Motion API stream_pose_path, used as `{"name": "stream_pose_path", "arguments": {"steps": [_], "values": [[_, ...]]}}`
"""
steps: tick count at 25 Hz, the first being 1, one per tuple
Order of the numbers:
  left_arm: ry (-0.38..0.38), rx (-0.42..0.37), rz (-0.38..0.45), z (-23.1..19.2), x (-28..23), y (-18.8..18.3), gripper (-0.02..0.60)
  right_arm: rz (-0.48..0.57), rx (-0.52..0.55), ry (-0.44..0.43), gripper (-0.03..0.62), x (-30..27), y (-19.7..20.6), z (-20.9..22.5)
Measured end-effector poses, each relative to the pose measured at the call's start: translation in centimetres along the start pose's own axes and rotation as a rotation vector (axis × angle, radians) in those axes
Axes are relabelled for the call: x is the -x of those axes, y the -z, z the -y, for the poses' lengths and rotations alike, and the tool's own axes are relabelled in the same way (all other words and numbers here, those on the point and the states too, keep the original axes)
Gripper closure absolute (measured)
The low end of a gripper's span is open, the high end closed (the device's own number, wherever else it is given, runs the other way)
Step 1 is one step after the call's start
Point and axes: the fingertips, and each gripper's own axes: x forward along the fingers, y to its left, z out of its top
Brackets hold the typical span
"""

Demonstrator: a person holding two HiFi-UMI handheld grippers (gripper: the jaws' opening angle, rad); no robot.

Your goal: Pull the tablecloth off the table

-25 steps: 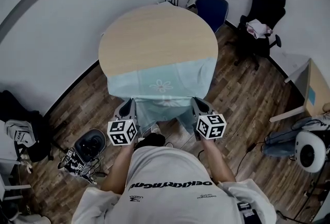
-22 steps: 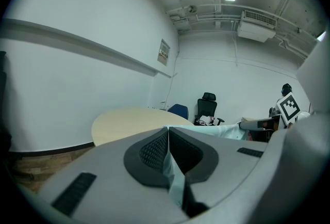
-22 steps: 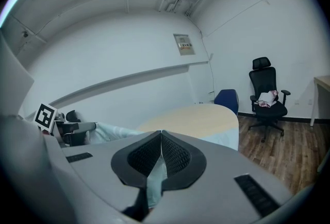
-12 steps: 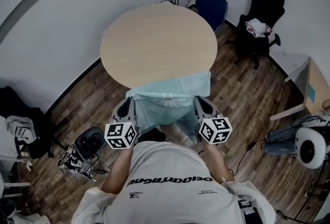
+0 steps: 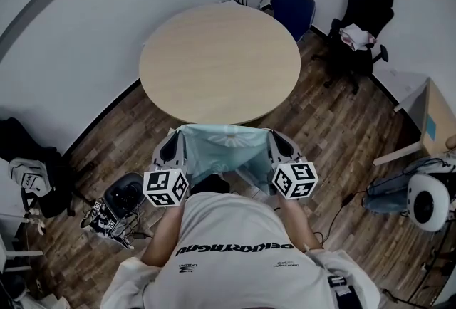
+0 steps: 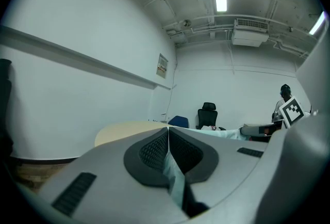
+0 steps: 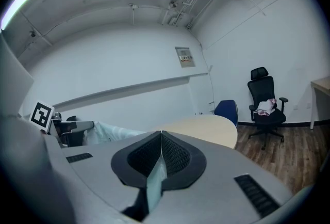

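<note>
head view: the pale green fabric tablecloth [image 5: 224,147] hangs between your left gripper [image 5: 175,142] and right gripper [image 5: 279,142], just clear of the round light-wood table [image 5: 219,62]. left gripper view: your jaws pinch the cloth's edge. right gripper view: your jaws pinch it too.

A black office chair [image 5: 362,23] stands far right, a blue chair [image 5: 293,11] left of it; a wooden desk [image 5: 440,122] sits right, on plank flooring [image 5: 335,129].

The person wears a white, black-lettered T-shirt [image 5: 235,226].
</note>
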Motion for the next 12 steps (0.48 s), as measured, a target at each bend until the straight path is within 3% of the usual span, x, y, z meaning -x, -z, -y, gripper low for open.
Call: {"name": "stream_pose_path", "arguments": {"steps": [12], "values": [[-0.017, -0.017, 0.012, -0.4, 0.2, -0.5, 0.565, 0.046, 0.024, 0.008, 0.562, -0.6, -1.4, -0.3]]}}
